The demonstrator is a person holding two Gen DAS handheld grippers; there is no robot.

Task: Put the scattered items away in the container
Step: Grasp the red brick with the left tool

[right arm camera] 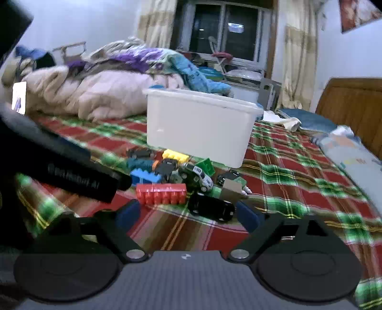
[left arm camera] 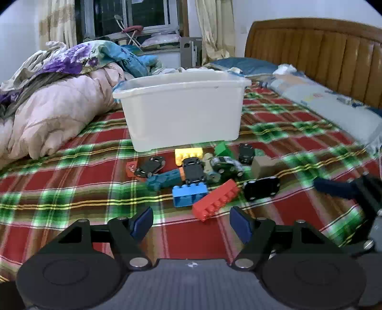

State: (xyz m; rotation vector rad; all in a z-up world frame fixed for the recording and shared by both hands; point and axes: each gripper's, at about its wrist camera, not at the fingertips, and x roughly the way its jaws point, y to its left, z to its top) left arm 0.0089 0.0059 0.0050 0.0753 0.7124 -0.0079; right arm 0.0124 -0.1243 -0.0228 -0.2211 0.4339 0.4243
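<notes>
We have nearly everything left to do. The toys lie in a pile on the plaid bed, just near of the white bin (left arm camera: 181, 112); its inside is hidden from us. Our left gripper (left arm camera: 191, 223) and right gripper (right arm camera: 187, 214) are both released, holding nothing. The black car (right arm camera: 211, 207) lies nearest the right one.

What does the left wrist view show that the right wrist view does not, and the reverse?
Only the left wrist view: the right gripper entering from the right edge, and a small red piece left of the toy pile.

Only the right wrist view: a red picture on the wall.

Both: the white bin, the red brick, the blue brick, the black toy car, each camera's own open jaws, empty.
</notes>
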